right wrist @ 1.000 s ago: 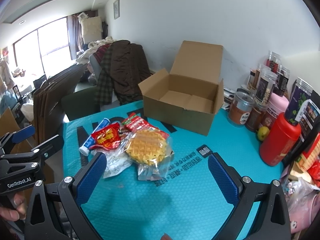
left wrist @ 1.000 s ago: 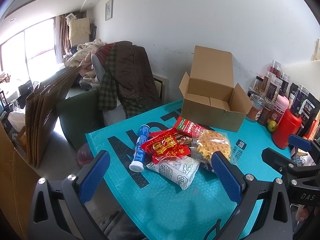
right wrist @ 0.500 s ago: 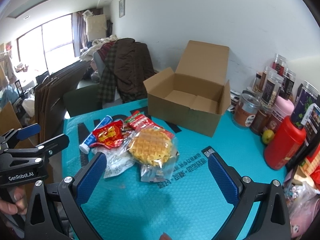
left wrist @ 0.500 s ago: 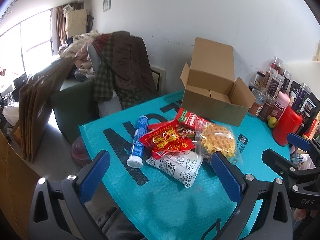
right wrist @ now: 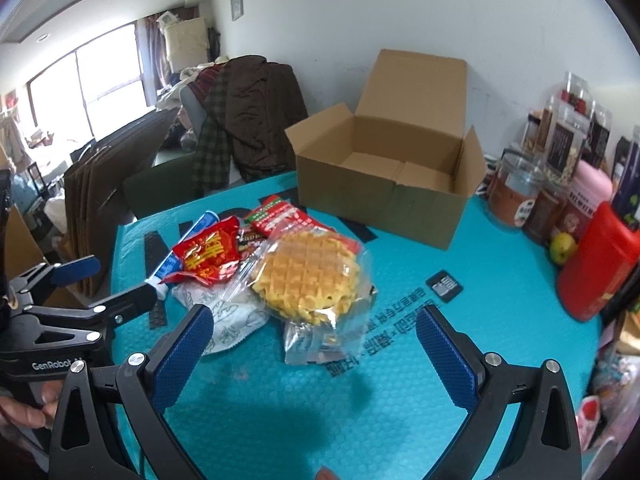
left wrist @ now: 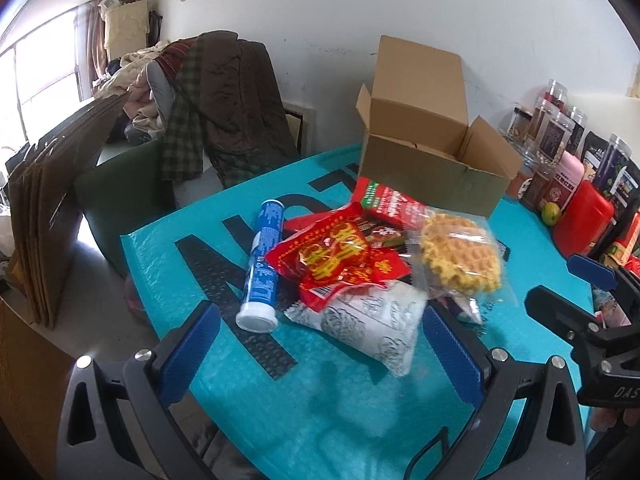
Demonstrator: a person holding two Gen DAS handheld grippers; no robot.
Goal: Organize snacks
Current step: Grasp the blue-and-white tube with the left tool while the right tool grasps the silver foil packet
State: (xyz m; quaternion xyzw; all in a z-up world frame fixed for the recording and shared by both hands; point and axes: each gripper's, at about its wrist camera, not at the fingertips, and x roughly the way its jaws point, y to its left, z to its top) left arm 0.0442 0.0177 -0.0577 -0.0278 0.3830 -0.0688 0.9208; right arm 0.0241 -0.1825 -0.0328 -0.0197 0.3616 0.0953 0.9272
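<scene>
A pile of snacks lies on the teal table: a bagged waffle [left wrist: 460,256] [right wrist: 308,276], a red packet [left wrist: 336,256] [right wrist: 210,254], a white printed pouch [left wrist: 372,320] [right wrist: 226,320], a red-green packet [left wrist: 386,202] [right wrist: 280,214] and a blue tube [left wrist: 264,268] [right wrist: 200,226]. An open cardboard box [left wrist: 428,160] [right wrist: 384,176] stands behind them. My left gripper [left wrist: 320,356] is open and empty, just short of the white pouch. My right gripper [right wrist: 312,360] is open and empty, just short of the waffle.
Jars, bottles, a red container [right wrist: 600,264] and a green fruit [right wrist: 562,248] line the table's right side. A chair draped with clothes [left wrist: 216,108] and flattened cartons [left wrist: 44,216] stand beyond the left edge. The teal table cover [right wrist: 400,400] extends in front of the pile.
Both grippers have moved forward and lower toward the snack pile, which looks larger and nearer. Both stay open. The snacks have not moved.
</scene>
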